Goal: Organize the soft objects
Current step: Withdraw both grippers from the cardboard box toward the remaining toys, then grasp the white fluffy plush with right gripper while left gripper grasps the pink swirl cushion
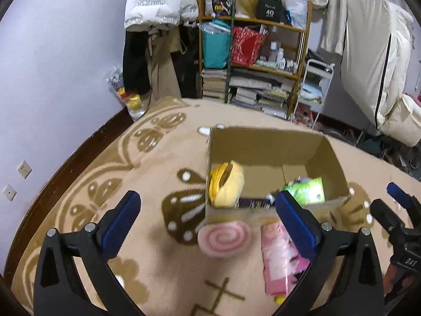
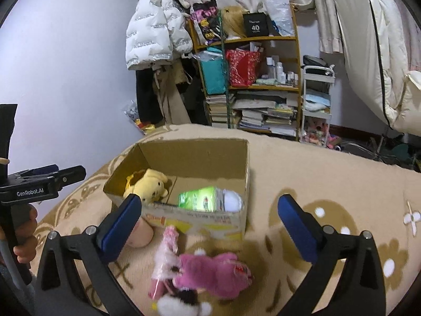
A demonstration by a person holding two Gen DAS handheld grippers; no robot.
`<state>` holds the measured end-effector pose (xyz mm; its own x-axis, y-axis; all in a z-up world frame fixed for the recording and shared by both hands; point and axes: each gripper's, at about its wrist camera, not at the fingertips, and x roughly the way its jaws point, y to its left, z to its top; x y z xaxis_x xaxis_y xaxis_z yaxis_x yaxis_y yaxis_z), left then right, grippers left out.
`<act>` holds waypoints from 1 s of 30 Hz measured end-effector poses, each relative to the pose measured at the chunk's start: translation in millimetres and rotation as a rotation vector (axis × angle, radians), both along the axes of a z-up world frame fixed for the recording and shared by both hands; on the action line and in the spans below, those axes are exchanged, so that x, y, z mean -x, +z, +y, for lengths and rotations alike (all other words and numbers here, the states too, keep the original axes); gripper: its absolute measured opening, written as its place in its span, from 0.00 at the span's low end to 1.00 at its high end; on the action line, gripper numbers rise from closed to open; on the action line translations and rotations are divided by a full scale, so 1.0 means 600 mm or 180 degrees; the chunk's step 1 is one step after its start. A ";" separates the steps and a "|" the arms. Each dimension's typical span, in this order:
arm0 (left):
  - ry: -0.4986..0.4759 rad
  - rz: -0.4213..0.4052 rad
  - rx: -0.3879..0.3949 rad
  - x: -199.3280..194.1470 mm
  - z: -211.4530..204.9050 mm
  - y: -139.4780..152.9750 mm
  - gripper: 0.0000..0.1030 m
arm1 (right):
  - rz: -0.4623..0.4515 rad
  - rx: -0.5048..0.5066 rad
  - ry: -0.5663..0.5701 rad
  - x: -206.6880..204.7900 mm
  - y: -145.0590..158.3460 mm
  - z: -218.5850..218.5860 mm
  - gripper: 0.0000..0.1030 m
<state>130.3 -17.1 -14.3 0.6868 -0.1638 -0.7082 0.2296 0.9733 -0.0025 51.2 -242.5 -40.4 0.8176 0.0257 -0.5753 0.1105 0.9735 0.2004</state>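
Outside the cardboard box [image 2: 184, 216], on the blanket [image 2: 315, 173]: pink plush toy [image 2: 210, 271] and swirl cushion [image 1: 223, 237]. Both light, squashy, non-slip; pinch the plush mid-body. Left gripper [image 1: 208, 221] and right gripper [image 2: 208, 223]: fingers wide apart, empty.

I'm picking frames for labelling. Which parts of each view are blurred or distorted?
Left wrist view: pink swirl cushion and pink packet smeared; shelf sharper. Right wrist view: pink plush and cardboard box front soft. Both: fisheye bending, dark corners.
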 end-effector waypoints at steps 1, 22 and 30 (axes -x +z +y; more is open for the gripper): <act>0.0005 0.0029 -0.0015 0.003 0.002 0.001 0.98 | 0.0038 -0.0009 -0.0010 0.005 0.000 0.001 1.00; -0.0198 0.0764 -0.0487 0.022 -0.003 -0.075 0.98 | 0.1217 -0.0573 -0.0024 0.040 -0.107 -0.004 0.90; -0.0226 0.0985 -0.0517 -0.002 -0.010 -0.112 0.98 | 0.1719 -0.0535 0.0268 0.014 -0.166 0.023 0.81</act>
<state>131.3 -23.2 -81.7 0.4266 -0.0717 -0.9016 0.3092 0.9483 0.0709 42.7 -228.8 -139.8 0.3998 0.2051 -0.8934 0.1638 0.9430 0.2898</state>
